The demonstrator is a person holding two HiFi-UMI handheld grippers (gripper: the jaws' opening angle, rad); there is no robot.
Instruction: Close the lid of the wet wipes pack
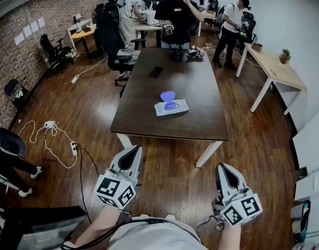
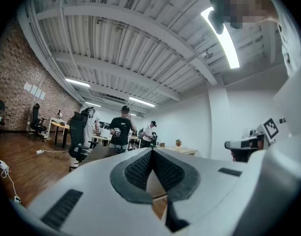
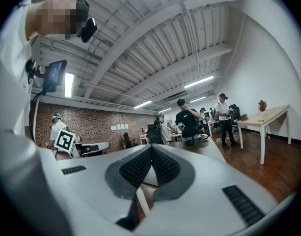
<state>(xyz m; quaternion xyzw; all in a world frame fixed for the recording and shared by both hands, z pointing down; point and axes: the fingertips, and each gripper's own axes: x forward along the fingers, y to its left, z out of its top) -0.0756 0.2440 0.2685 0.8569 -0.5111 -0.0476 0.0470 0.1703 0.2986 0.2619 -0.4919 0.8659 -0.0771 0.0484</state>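
The white wet wipes pack (image 1: 171, 107) lies flat near the front middle of the dark wooden table (image 1: 143, 116). Its purple lid (image 1: 167, 96) is flipped open toward the far side. Both grippers are held level close to my body, well short of the table's near edge. My left gripper (image 1: 132, 150) is shut with nothing between its jaws, and its ribbed pads (image 2: 140, 168) meet at the tip. My right gripper (image 1: 222, 167) is also shut and empty, with its pads (image 3: 162, 167) together. The pack does not show in either gripper view.
A black phone (image 1: 155, 72) lies farther back on the table. A person (image 1: 176, 14) stands at the far end beside some gear (image 1: 195, 52). A black office chair (image 1: 115, 40) is at the left, cables (image 1: 55, 134) lie on the floor, and a light desk (image 1: 276, 72) stands at the right.
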